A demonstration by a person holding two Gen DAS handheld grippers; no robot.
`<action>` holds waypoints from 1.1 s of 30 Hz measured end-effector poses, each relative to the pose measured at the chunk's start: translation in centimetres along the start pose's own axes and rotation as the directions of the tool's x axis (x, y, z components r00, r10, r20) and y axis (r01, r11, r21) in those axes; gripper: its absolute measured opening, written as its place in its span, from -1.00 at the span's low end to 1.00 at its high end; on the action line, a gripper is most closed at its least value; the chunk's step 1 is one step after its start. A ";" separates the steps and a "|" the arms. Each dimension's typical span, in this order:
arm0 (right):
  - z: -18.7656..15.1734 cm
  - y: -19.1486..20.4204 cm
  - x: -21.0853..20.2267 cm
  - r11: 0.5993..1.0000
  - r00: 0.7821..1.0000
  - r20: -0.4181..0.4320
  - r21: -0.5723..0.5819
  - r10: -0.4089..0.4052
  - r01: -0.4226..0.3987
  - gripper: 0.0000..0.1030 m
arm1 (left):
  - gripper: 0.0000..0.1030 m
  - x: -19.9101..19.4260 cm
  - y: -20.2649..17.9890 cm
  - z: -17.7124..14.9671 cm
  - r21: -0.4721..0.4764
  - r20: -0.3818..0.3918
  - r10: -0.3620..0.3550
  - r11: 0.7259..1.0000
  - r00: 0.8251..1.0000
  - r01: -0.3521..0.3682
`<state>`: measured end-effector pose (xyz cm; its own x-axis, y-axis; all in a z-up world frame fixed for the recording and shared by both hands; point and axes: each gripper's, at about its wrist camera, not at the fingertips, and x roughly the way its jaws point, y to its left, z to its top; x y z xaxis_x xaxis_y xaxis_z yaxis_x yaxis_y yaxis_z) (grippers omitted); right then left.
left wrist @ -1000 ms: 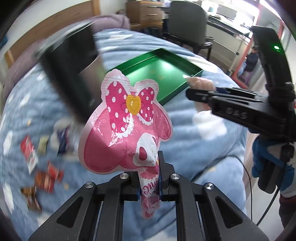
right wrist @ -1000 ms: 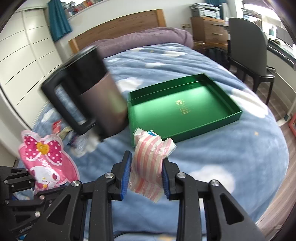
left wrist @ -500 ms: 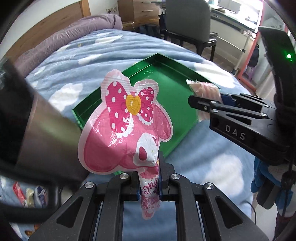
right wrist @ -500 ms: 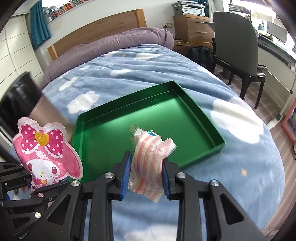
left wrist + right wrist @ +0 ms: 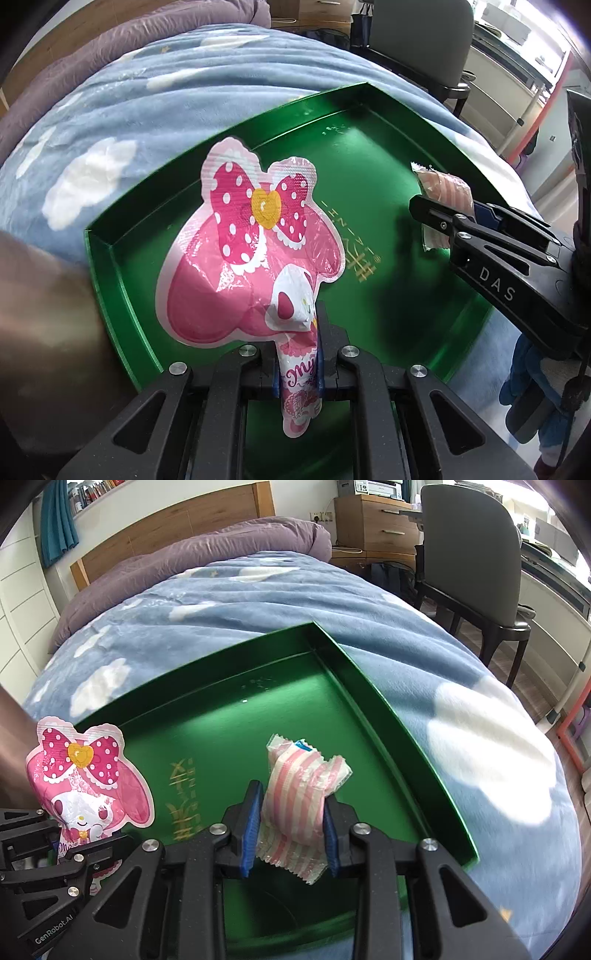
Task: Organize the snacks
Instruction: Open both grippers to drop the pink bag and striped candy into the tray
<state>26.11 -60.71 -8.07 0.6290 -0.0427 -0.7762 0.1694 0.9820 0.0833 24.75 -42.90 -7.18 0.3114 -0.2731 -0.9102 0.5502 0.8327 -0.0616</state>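
Observation:
My left gripper [image 5: 297, 363] is shut on the stem of a pink cartoon-bunny snack packet [image 5: 255, 254] with a polka-dot bow, held upright above the green tray [image 5: 107, 258]. My right gripper [image 5: 291, 830] is shut on a pink-and-white striped snack packet [image 5: 299, 794], also over the tray floor [image 5: 221, 738]. In the left wrist view the right gripper [image 5: 436, 218] reaches in from the right with the striped packet [image 5: 443, 188]. In the right wrist view the bunny packet [image 5: 88, 775] and left gripper [image 5: 66, 845] sit at lower left. The tray holds nothing I can see.
The tray lies on a bed with a blue cloud-print blanket [image 5: 258, 602]. A blurred brown-and-dark object [image 5: 40, 317] fills the left edge. A purple duvet [image 5: 207, 550] and wooden headboard are behind; a grey chair [image 5: 472, 554] and desk stand to the right.
Both grippers have travelled from beside the tray to over it and come lower, each keeping its packet. The dark jug-like object and the loose snacks have slid out to the left.

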 end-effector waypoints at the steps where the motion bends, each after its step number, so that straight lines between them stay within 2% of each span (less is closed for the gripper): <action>1: 0.1 0.0 0.1 1.000 1.000 0.006 -0.004 -0.002 0.002 -0.21 | -0.80 0.1 -0.1 0.2 0.002 0.008 -0.003 1.000 1.000 0.003; 8: 0.8 0.2 0.9 0.999 0.999 0.027 -0.033 -0.020 0.021 -0.17 | -0.75 0.7 -0.3 1.8 0.003 0.028 -0.001 1.000 1.000 0.001; 11: 0.7 0.4 0.9 0.999 0.999 0.038 -0.045 -0.022 0.023 -0.10 | -0.60 0.8 -0.4 1.8 0.007 0.037 0.011 1.000 0.999 -0.011; 12: 0.6 0.4 0.9 0.999 0.999 0.040 -0.045 -0.020 0.021 -0.06 | -0.48 0.8 -0.4 1.8 0.008 0.039 0.015 1.000 0.999 -0.016; 13: 0.6 0.4 0.9 0.999 0.999 0.041 -0.046 -0.019 0.021 0.10 | -0.34 0.8 -0.4 1.8 0.006 0.039 0.018 1.000 0.999 -0.018; 14: 0.6 0.4 0.9 0.999 0.999 0.041 -0.049 -0.021 0.023 0.49 | -0.29 0.9 -0.4 1.8 0.003 0.037 0.022 1.000 0.999 -0.022; 16: 0.6 0.5 0.9 0.998 0.999 0.041 -0.052 -0.024 0.026 0.84 | -0.27 0.9 -0.3 1.8 0.002 0.037 0.032 0.999 0.999 -0.032; 18: 0.6 0.5 0.9 0.998 0.999 0.042 -0.050 -0.028 0.030 0.85 | -0.23 0.8 -0.2 1.8 0.007 0.037 0.045 0.999 0.998 -0.045; 20: 0.6 0.5 0.7 0.998 0.999 0.043 -0.048 -0.031 0.033 1.00 | -0.15 0.6 -0.2 1.8 0.012 0.044 0.063 0.998 0.997 -0.063; 27: 0.6 0.9 -1.5 0.998 0.997 0.064 -0.048 -0.033 0.036 1.00 | -0.08 -1.6 0.0 1.8 0.008 0.076 0.084 0.996 0.994 -0.085; 33: 0.8 1.3 -5.7 0.998 0.994 0.102 -0.047 -0.044 0.049 1.00 | -0.05 -4.5 -0.2 1.4 0.001 0.103 0.077 0.997 0.992 -0.077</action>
<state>23.40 -59.33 -3.06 0.6953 -0.1046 -0.7111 0.1642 0.9863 0.0155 24.34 -42.52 -2.48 0.4310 -0.2569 -0.8650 0.5253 0.8509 0.0091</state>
